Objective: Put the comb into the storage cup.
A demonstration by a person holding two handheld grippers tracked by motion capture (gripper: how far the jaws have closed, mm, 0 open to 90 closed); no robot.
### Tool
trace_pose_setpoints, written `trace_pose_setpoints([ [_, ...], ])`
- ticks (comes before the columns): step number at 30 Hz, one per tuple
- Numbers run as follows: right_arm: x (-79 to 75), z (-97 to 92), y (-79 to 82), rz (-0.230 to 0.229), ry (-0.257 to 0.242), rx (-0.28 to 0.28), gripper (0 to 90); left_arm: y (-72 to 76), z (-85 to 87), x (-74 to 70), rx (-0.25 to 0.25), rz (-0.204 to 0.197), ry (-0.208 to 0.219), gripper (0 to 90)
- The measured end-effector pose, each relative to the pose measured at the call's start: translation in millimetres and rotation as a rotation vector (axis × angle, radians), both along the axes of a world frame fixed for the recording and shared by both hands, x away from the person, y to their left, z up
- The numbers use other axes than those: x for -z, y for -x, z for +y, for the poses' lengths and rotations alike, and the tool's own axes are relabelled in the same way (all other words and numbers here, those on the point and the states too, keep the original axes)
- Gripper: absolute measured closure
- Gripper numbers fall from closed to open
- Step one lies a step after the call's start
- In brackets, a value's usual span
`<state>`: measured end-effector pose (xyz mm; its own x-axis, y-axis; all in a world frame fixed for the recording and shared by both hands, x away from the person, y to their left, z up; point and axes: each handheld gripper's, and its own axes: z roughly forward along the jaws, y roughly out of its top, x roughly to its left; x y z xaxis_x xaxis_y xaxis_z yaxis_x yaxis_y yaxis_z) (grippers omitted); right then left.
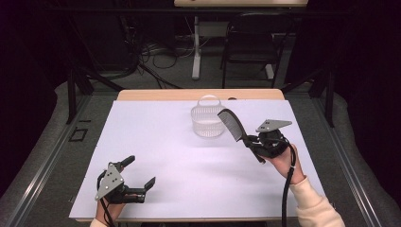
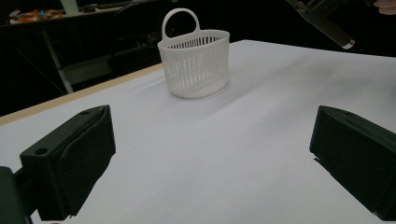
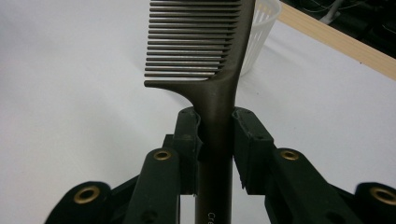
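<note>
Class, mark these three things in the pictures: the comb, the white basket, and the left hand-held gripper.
comb (image 3: 194, 42): right gripper view, on its teeth.
white basket (image 2: 198, 70): left gripper view, on its slatted front wall.
left hand-held gripper (image 1: 141, 172): high view, midway between its open fingertips.

High view: fixed camera above person's side, faces forward and down, far off, takes in whole table (image 1: 142, 142) and dark floor behind.
Left gripper view: camera rides on left gripper (image 1: 138, 174), sits low near tabletop, looks level between its two spread jaws toward basket (image 2: 195, 63) ahead.
Right gripper view: camera on right gripper (image 3: 215, 140), very near, looks along jaws up comb (image 3: 212, 70).
Shared by all three: basket, white table surface; comb handle end also at left view's top right.
</note>
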<state>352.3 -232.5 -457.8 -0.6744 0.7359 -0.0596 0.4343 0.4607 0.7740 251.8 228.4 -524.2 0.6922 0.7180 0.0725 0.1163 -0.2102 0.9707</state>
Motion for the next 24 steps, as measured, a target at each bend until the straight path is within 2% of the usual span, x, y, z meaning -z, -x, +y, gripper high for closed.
trace_pose_setpoints([
  [14,-4.8,-8.3,-3.7,-0.032,-0.02,0.039,72.7,-1.9,-1.3,0.7,0.004,0.006,0.003,0.1],
  [24,-6.0,-9.0,-7.5,-0.032,-0.02,0.049,72.7,-4.1,-4.2,0.5,0.013,0.005,0.005,0.1],
])
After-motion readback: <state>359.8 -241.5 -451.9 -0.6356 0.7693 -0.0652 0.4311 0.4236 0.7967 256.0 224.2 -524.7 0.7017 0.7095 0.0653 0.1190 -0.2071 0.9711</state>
